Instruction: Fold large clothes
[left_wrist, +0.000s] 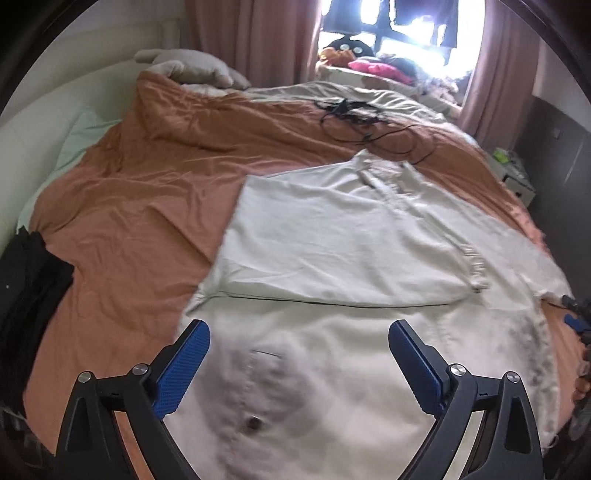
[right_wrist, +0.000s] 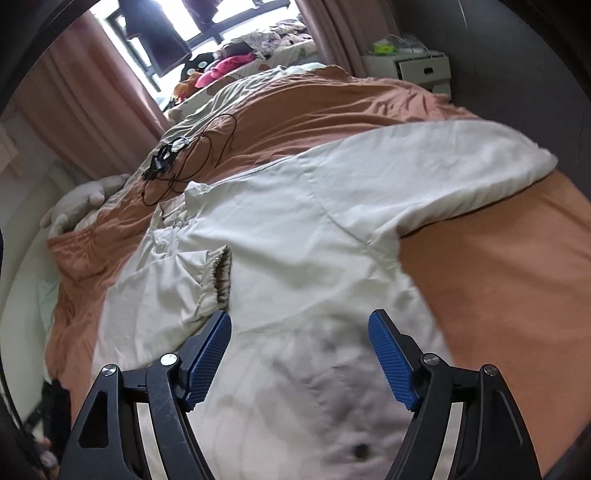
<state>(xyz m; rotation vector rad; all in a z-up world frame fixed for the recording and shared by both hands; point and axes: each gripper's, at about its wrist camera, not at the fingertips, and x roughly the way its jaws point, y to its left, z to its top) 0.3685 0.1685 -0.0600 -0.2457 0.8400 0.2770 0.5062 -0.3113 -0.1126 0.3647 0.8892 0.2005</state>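
The near part of the cream jacket (left_wrist: 332, 240), right under both cameras, is blurred, so the grey shading around a dark button (left_wrist: 253, 423) cannot be read as stain or shadow. In the left wrist view the garment's right edge runs out of the picture past a dark blue-tipped object that is too cut off to name. A dark pile of clothes (left_wrist: 33, 280) at the far left is half lost in the lens rim. The window (left_wrist: 402, 33) ahead is blown out by light, and the heap of coloured things on its sill is too small to sort.

The left hand-held gripper (left_wrist: 299, 336) stands wide open with nothing between its blue pads (left_wrist: 184, 369); the jacket lies just below and ahead of it, spread flat on the orange bedspread (left_wrist: 129, 221), with one sleeve folded across the body just beyond the fingertips. The right hand-held gripper (right_wrist: 299, 328) is also open and empty, above the same jacket (right_wrist: 295, 240). Ahead and to its left the folded sleeve's elastic cuff (right_wrist: 218, 280) lies just beyond the left pad; the other sleeve (right_wrist: 443, 173) stretches away ahead and to the right over the bedspread (right_wrist: 498, 277). Farther ahead, beyond the collar, a tangle of black cable (right_wrist: 184, 162) lies on the bed.
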